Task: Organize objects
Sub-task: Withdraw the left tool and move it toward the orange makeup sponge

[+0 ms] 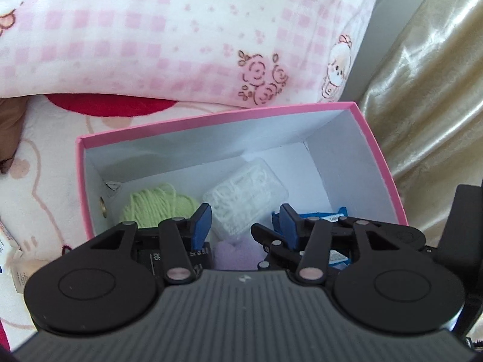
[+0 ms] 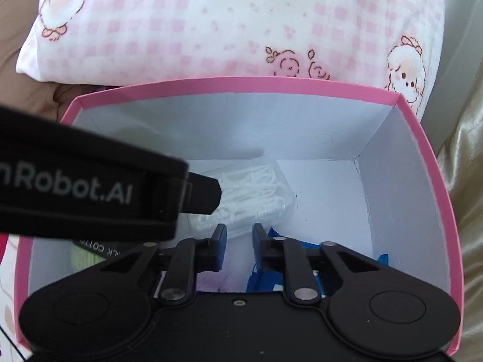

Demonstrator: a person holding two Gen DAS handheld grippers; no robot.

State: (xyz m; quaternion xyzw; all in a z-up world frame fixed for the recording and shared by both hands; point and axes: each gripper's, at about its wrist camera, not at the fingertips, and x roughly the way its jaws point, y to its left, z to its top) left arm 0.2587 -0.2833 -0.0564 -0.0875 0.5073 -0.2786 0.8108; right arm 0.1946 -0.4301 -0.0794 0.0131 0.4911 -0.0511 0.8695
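Pink-checked bedding (image 1: 151, 30) is seen behind a pink box (image 1: 211, 117) holding green yarn (image 1: 151, 208). Left gripper (image 1: 244, 223) jaws are held apart, empty; right gripper (image 2: 239, 238) jaws are drawn together, nothing clamped.

- The left gripper (image 1: 244, 226) had black linkage arms, silver rivets, round black hubs, blue pads and a ribbed grey housing.
- The right gripper (image 2: 238, 249) looked alike, its housing plain black with one small screw.
- Pale lettering "Robot.AI" marked one black side.
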